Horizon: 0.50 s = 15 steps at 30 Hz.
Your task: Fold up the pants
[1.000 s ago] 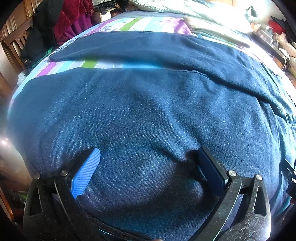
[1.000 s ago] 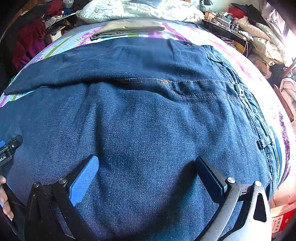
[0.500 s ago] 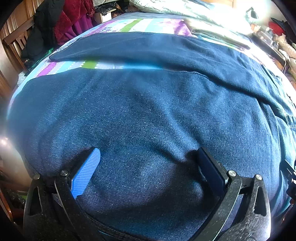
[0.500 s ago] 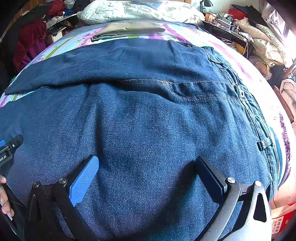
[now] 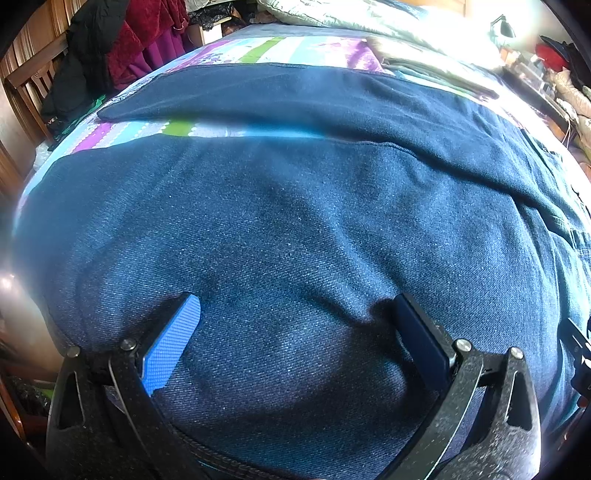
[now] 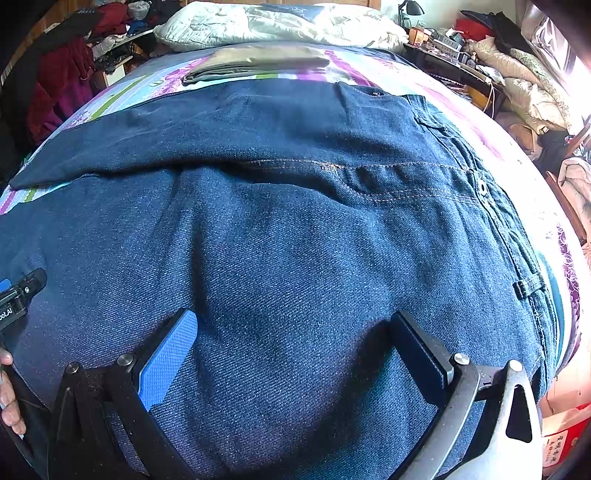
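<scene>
Jeans (image 6: 295,236) lie spread over the striped bed (image 5: 229,55), both legs flat. Each hand-held gripper, left (image 5: 295,321) and right (image 6: 293,332), presses wide-spread fingers onto the near leg, gripping nothing. Folded clothes (image 6: 258,61) sit beyond; a duvet (image 6: 273,22) lies behind them

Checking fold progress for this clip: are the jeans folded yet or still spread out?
Spread out. The jeans lie flat on the striped bedsheet, both legs apart side by side, with sheet showing between them.
</scene>
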Available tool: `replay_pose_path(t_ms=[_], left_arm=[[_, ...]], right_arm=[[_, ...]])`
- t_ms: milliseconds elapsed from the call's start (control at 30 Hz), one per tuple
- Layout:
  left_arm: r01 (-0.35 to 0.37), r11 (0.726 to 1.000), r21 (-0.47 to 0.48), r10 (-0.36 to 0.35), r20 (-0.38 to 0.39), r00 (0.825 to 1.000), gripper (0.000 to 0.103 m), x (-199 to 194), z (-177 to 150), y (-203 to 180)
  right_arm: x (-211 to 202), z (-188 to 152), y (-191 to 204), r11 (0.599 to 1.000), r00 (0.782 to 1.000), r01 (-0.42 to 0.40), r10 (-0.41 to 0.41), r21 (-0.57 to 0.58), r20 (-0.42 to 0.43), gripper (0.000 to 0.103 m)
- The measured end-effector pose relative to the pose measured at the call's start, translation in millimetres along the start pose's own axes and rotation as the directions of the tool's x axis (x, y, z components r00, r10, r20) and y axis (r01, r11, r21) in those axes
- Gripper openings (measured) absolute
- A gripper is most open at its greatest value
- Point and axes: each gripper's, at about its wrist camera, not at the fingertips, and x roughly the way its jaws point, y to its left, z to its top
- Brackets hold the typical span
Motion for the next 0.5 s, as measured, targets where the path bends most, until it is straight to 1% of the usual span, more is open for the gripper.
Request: replay_pose_path(t_ms=[167, 300, 500], left_arm=[[0.0, 1.0, -0.001, 0.0, -0.001, 1.0, 0.103, -0.1, 0.2, -0.2], [0.0, 1.0, 0.001, 0.0, 0.001, 1.0, 0.103, -0.1, -0.1, -0.4], [0.0, 1.0, 0.002, 0.0, 0.003, 1.0, 0.103, -0.1, 0.3, -1.1]], right_arm=[[-1.0, -2.3, 1.1, 1.0, 1.0, -0.007, 0.008, -0.012, 0.024, 0.103], [0.0, 1.1, -1.5, 1.0, 1.0, -0.028, 0.028, -0.016, 0.015, 0.103], [1.6, 4.3, -1.0, 0.999, 1.0, -0.023, 0.023, -0.028, 0.009, 0.103]])
